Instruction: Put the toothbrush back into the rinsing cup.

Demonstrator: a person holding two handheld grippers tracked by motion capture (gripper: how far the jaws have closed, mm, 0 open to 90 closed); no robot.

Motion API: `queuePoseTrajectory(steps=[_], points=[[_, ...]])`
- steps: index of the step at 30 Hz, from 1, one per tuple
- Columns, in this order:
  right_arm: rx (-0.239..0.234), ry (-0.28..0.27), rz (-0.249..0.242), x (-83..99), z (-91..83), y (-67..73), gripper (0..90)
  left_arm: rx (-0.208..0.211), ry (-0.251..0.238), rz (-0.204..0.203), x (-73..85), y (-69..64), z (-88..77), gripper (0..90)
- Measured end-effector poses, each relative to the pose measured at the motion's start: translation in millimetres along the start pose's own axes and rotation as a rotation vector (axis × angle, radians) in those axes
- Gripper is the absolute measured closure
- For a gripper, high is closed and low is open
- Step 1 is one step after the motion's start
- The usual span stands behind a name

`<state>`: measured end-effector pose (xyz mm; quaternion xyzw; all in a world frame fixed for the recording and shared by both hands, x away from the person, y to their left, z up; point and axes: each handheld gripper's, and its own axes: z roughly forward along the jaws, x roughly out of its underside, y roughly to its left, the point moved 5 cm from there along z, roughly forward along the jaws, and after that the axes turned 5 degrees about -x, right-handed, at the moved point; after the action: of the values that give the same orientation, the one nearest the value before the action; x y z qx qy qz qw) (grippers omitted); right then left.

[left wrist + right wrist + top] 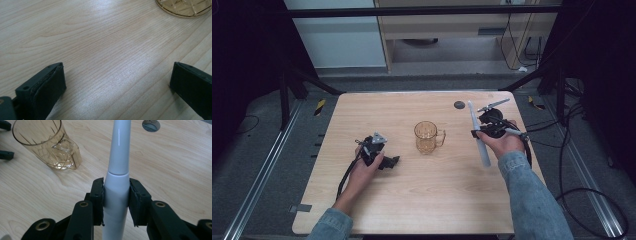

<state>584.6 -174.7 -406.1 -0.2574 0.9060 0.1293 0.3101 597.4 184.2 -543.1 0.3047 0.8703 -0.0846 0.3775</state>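
Observation:
An amber glass mug [428, 137] with a handle stands upright near the middle of the wooden table [412, 200]. Right of it, my right gripper [486, 131] is shut on a long white tapered stick [477, 135], like an electric toothbrush handle, lifted off the table. In the right gripper view both pads press the stick's thick part [118, 170], and the mug [47, 145] lies ahead to the left. My left gripper [389, 162] rests left of the mug, its jaws wide open on bare wood [117, 80]. The mug's base [185, 7] shows ahead of it.
A round grey grommet [459, 105] sits in the table's far edge area, also in the right gripper view [151, 125]. Cables trail from both grippers. Dark frame legs and loose cables stand on the floor around the table.

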Motion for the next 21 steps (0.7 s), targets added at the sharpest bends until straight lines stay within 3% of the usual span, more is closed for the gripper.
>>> queuePoseTrajectory(steps=[9, 21], points=[[0.01, -0.047, -0.022, -18.0, 3.6, 4.7, 67.4, 0.0, -0.001, -0.001, 0.0, 0.0, 0.1, 0.0], [0.017, -0.066, -0.036, -29.9, 9.3, 8.5, 67.5, 0.002, -0.001, -0.001, 0.0, -0.2, 0.0, 0.0]])
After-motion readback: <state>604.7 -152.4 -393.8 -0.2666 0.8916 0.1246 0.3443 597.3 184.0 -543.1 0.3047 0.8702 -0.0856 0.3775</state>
